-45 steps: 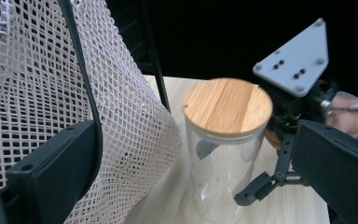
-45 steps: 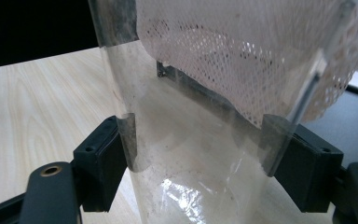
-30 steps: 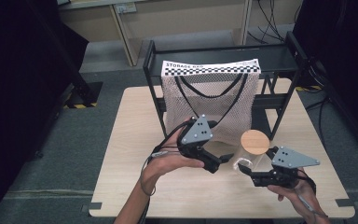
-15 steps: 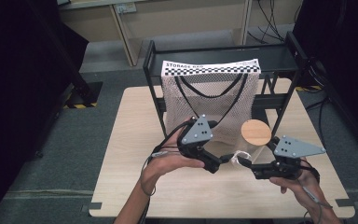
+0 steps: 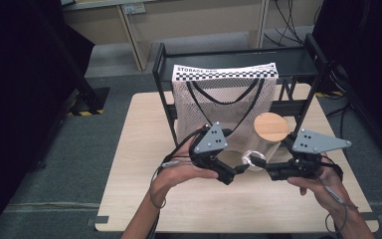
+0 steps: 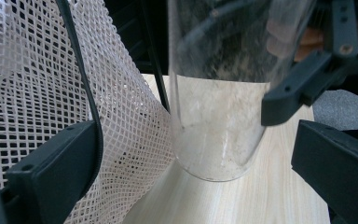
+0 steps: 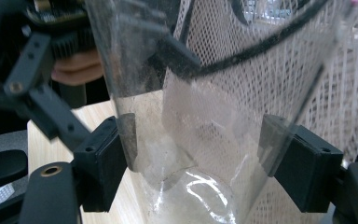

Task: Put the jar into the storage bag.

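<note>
A clear jar (image 5: 259, 149) with a round wooden lid (image 5: 271, 127) is tilted above the table, lid toward the white mesh storage bag (image 5: 214, 99). My right gripper (image 5: 258, 162) is shut on the jar's lower part. In the right gripper view its pads (image 7: 105, 161) press both sides of the clear wall (image 7: 191, 140). My left gripper (image 5: 231, 174) sits at the bag's bottom edge with jaws wide apart. In the left gripper view, mesh (image 6: 51, 93) and a black strap (image 6: 81, 70) lie against one jaw, and the jar (image 6: 219, 116) stands beyond the gap.
The bag hangs from a black metal rack (image 5: 238, 52) at the back of the light wooden table (image 5: 144, 129). A checkered label (image 5: 224, 72) tops the bag. Grey floor surrounds the table; dark shapes stand at both sides.
My right gripper has risen with the jar, and the wooden lid now sits higher, closer to the bag. The left gripper has stayed in place.
</note>
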Tool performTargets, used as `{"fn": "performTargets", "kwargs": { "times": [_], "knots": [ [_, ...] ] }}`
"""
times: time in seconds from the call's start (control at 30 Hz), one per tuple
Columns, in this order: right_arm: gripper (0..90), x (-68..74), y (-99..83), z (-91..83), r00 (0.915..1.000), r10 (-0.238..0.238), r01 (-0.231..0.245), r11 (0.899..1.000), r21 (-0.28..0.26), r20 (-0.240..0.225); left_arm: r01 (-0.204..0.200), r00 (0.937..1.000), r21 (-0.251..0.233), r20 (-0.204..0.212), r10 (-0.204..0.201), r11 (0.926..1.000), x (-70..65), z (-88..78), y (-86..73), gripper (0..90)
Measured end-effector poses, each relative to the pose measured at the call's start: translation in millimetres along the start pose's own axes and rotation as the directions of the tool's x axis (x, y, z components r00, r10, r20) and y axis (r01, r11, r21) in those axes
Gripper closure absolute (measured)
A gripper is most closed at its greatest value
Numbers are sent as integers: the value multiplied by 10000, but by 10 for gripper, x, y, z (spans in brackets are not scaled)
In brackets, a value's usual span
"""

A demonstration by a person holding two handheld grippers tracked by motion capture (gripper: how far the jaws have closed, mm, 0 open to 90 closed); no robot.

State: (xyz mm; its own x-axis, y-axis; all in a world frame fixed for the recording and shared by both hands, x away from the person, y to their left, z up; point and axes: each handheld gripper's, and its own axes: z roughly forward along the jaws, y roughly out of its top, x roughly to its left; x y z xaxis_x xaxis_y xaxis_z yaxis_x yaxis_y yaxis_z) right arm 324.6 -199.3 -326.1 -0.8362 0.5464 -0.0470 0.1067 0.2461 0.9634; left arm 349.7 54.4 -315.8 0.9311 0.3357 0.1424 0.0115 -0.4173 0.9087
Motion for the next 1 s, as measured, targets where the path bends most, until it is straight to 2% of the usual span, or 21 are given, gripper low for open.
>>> {"fn": "performTargets", "kwargs": {
  "times": [0.13,0.33,0.73,0.77,1.0],
  "knots": [
    [253,-9,119,21,9997,-1,-1,10000,-93,-233,13,10000,-12,7,-13,10000,1,-2,1,5],
    [253,-25,256,34,9995,-110,108,9999,-90,-303,35,10000,25,3,-35,10000,11,4,-8,6],
    [253,-42,553,63,9990,-246,253,9995,180,-378,0,10000,28,0,0,10000,0,3,2,6],
    [253,-56,636,81,9988,-259,270,9993,266,-407,0,10000,28,0,0,10000,0,3,2,6],
    [253,-79,736,104,9987,-229,246,9990,374,-453,-14,10000,35,-3,14,10000,-1,8,5,6]
  ]
}}
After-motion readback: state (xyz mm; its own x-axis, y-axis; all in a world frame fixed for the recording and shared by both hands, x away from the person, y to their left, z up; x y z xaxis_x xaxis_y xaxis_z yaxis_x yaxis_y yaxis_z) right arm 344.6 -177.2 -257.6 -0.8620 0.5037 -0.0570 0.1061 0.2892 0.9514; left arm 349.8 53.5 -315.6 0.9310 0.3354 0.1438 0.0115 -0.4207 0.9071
